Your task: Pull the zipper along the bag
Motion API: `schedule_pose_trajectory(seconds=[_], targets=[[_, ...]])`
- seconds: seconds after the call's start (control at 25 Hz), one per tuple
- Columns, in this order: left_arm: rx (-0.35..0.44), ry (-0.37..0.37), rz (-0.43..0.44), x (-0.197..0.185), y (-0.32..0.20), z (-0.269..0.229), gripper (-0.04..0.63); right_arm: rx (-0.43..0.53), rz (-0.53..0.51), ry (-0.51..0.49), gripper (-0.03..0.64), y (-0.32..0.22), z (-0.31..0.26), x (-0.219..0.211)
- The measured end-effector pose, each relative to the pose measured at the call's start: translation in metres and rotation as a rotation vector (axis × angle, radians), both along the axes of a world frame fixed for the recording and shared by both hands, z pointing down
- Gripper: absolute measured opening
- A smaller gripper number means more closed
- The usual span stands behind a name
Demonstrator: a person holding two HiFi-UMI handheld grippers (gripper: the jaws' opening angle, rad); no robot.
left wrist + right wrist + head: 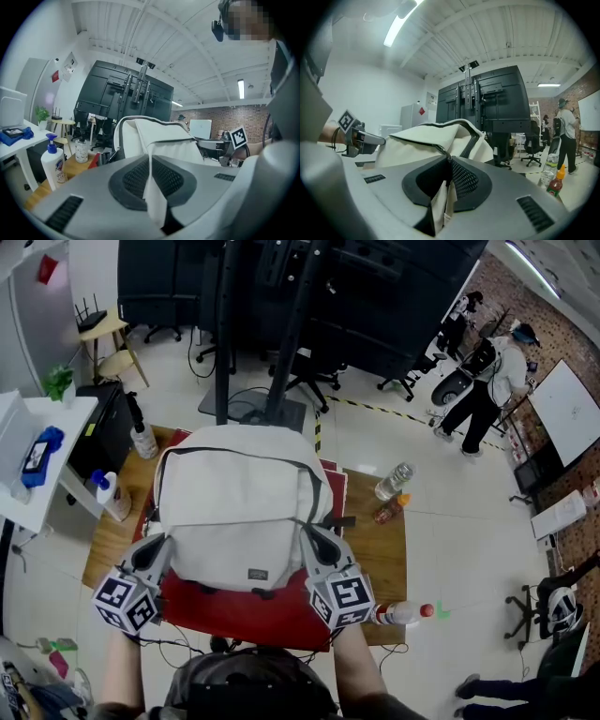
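Firmly, left gripper (157,543) and right gripper (315,532) fingers (131,180) clench the bag (239,512) (label (255,575) unreadable).

Pale grey bag (239,512) upright; zipper closed

Head cam looks steeply down from above the person: bag (239,512) mid-frame on the table (380,549), left gripper (155,547) & right gripper (320,538) in the lower part of frame. Each gripper cam sits just behind its own jaws, v. close, approx. level, facing fwd along the bag. All 3 views share the bag & the black stand (281,324) behind it. Each gripper cam also catches the other's marker cube at mid-edge.
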State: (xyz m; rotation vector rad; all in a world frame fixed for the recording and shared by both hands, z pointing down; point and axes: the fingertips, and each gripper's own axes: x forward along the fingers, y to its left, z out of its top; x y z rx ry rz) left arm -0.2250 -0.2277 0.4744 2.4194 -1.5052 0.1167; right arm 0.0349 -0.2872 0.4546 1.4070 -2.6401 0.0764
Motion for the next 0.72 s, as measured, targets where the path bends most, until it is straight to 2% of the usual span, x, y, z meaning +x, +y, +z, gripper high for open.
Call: schedule_pose_trajectory(seconds=[0.24, 0.44, 0.72], targets=[[0.002, -0.022, -0.038, -0.0012, -0.0023, 0.0040, 0.060, -0.025, -0.020, 0.015, 0.048, 0.0057, 0.0096, -0.0070], [-0.008, -0.035, -0.076, -0.0014, -0.0057, 0.0070, 0.077, -0.058, -0.032, -0.022, 0.055, 0.0074, 0.0117, -0.0114], [-0.011, -0.074, -0.062, 0.0068, -0.0077, 0.0079, 0.157, -0.060, -0.019, -0.043, 0.088, 0.0073, 0.0100, -0.0088]])
